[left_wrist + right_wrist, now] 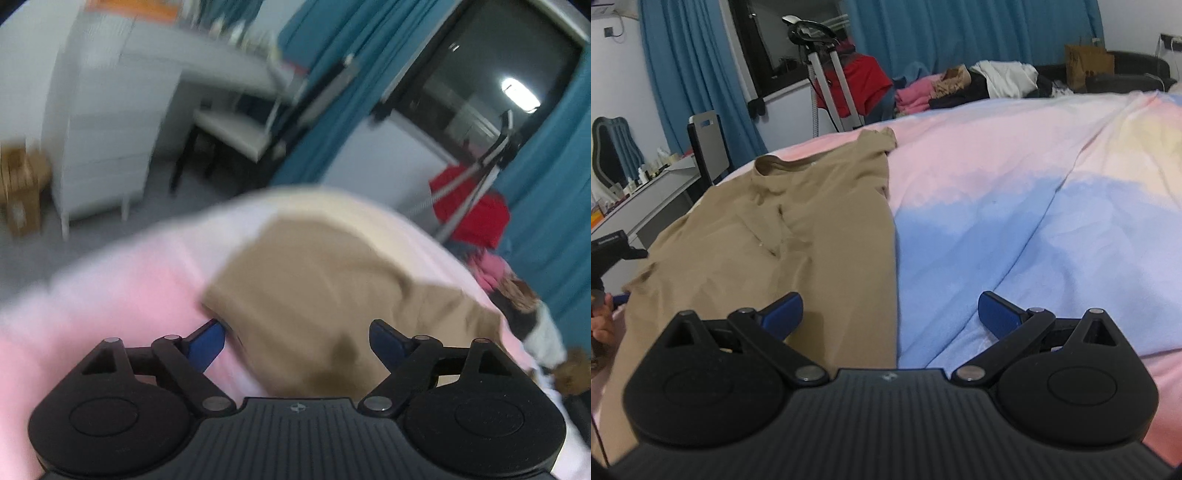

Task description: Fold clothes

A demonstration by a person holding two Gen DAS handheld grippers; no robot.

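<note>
A tan shirt (783, 229) lies on the bed, folded along a straight right edge, collar at the far end. It also shows blurred in the left wrist view (325, 295). My right gripper (890, 314) is open and empty, hovering over the shirt's near right edge. My left gripper (297, 343) is open and empty, its jaws on either side of the shirt's near corner. The left gripper also shows at the left edge of the right wrist view (609, 258), beside the shirt's left sleeve.
The bed sheet (1015, 206) is pink, blue and yellow. A heap of clothes (967, 86) lies at the bed's far side. A red cloth on a garment steamer (857, 85), blue curtains (942, 33), a white desk (207, 62) and chair (236, 133) stand around.
</note>
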